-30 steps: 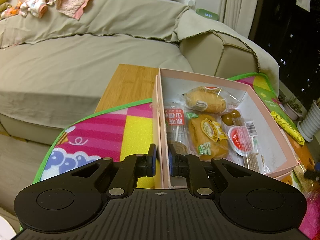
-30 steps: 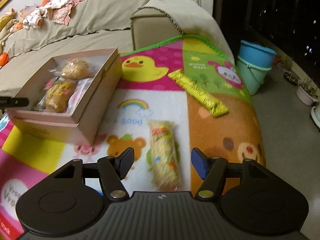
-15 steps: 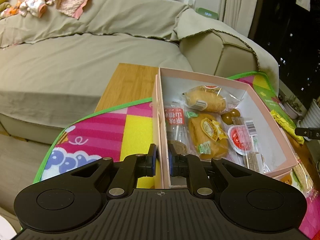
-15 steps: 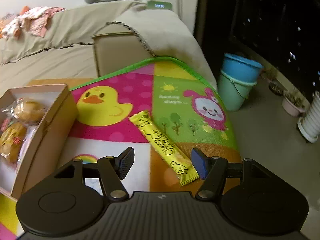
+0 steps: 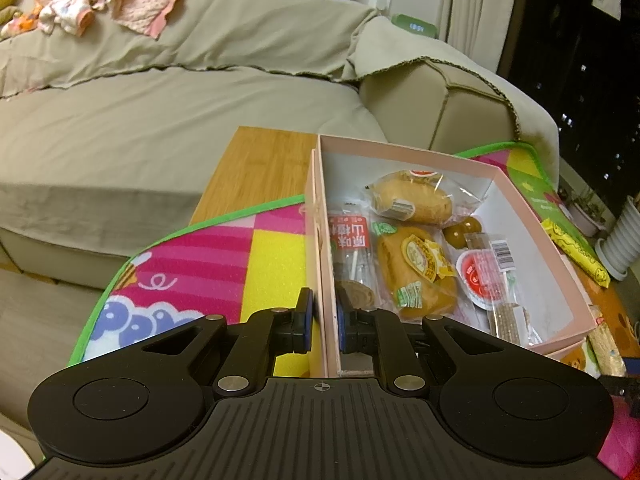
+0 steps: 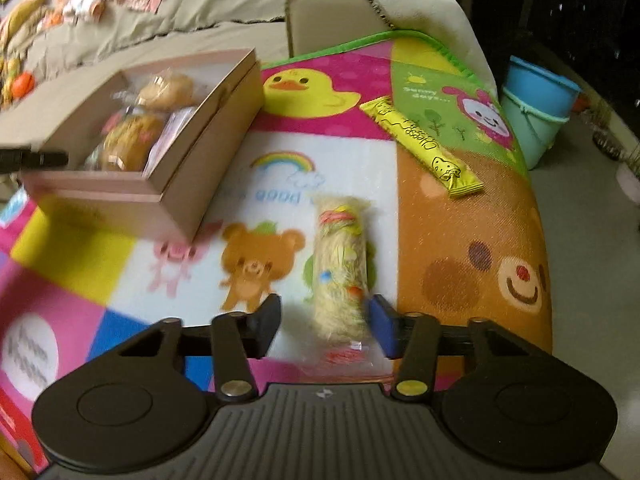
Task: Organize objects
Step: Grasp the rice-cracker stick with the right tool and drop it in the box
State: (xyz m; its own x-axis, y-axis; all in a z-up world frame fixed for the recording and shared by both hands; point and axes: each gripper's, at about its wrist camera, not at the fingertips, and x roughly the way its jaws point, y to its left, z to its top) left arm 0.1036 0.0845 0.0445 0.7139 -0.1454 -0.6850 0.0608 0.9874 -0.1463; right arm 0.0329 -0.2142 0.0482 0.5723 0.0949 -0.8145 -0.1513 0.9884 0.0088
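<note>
A pink box (image 5: 536,216) full of wrapped snacks sits on a colourful play mat (image 5: 240,256). My left gripper (image 5: 323,322) is shut on the box's near-left wall. In the right wrist view the box (image 6: 200,152) is at the left. A pale shredded-snack packet (image 6: 340,268) lies on the mat, its near end between the jaws of my open right gripper (image 6: 323,326). A yellow cheese stick packet (image 6: 420,144) lies farther right, and it shows at the right edge of the left wrist view (image 5: 576,252).
A beige sofa (image 5: 160,112) stands behind the mat, with clothes on its back. A strip of wooden table (image 5: 260,168) shows beyond the mat. Stacked blue buckets (image 6: 536,108) stand on the floor at the right.
My right gripper swung out toward the yellow stick, then came back down over the shredded-snack packet, jaws narrower than before. The left gripper has stayed clamped on the box wall.
</note>
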